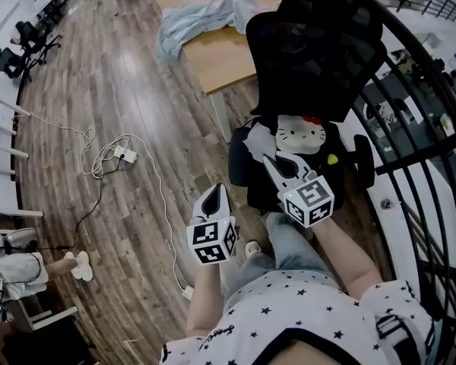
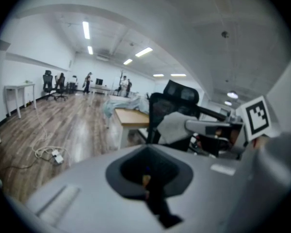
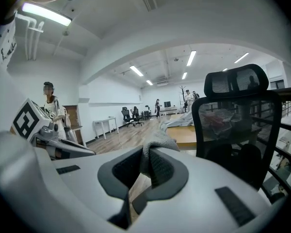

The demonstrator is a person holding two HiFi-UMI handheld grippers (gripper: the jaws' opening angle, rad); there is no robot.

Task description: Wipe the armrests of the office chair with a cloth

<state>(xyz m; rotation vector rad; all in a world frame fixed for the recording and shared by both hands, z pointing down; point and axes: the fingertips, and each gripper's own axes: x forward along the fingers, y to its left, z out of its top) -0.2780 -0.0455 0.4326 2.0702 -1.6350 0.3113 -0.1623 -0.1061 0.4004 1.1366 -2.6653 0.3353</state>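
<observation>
Open office, wood floor, black railing (image 1: 422, 139) on the right. A tabletop (image 1: 216, 63) behind carries a crumpled pale sheet (image 1: 201, 17). A cable and power strip (image 1: 123, 154) lie on the floor, well clear.

The office chair (image 1: 315, 44) faces the person, with a cat-face cushion (image 1: 298, 136) on the seat.

Right gripper (image 1: 278, 163): clenched on the cloth (image 3: 157, 152), a grey fold pinched between the jaws with the rest bunched in front. In the head view the cloth (image 1: 255, 138) sits over the seat's left edge, just beside the armrest (image 1: 239, 166) on that side. Can't tell if it's touching anything.

Left gripper (image 1: 216, 196): jaws together, nothing between them. It hangs off the chair's left side, apart from it.

Step, as I read it: cloth is in hand and on approach, and no wiping contact shows yet. The far armrest (image 1: 362, 161) is untouched.

Next move calls for:
- bring the cloth down flat onto the near armrest pad
- stroke along its length with light pressure
- the chair may roll or swivel, so the free gripper could brace it
- then cross over to the other armrest
</observation>
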